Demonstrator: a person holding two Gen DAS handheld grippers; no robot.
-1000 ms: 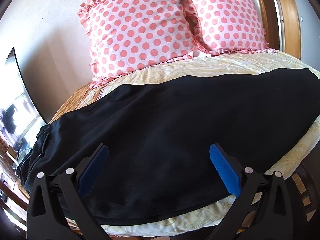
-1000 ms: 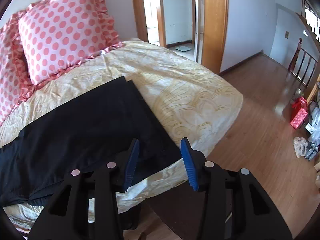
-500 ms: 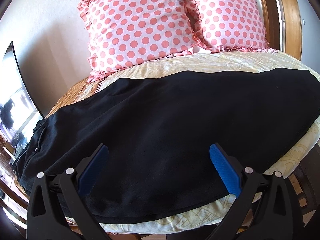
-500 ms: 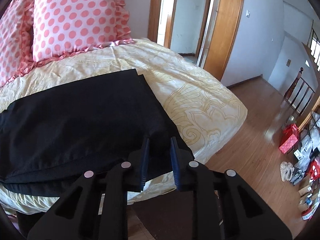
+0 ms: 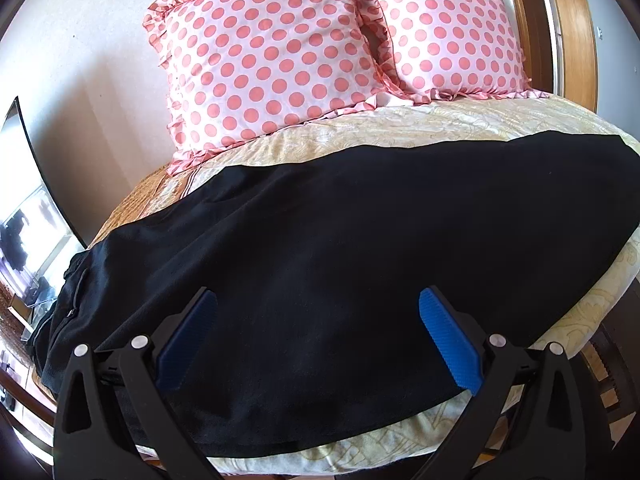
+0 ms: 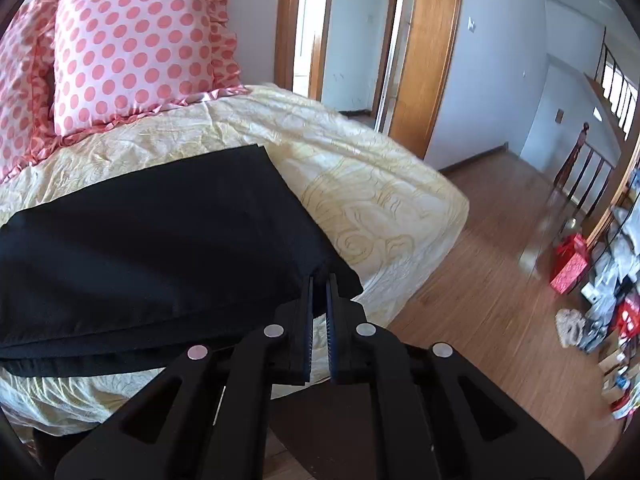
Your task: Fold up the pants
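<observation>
Black pants [image 5: 340, 248] lie flat across the yellow bedspread [image 5: 420, 132], waistband at the left edge, leg ends at the right. My left gripper [image 5: 318, 340] is open wide, its blue pads hovering over the near middle of the pants. In the right wrist view the pants [image 6: 160, 240] end in a folded hem near the bed's corner. My right gripper [image 6: 319, 280] is shut on the near hem corner of the pants, which is lifted slightly off the bedspread [image 6: 380, 200].
Two pink polka-dot pillows [image 5: 272, 60] stand against the wall at the head of the bed. A dark screen [image 5: 24, 184] stands to the left. Wooden floor [image 6: 480, 300], an open doorway [image 6: 348, 36] and a pile of bags [image 6: 572, 264] lie to the right.
My right gripper closed from open onto the hem corner of the pants. My left gripper stayed open and shifted slightly over the pants.
</observation>
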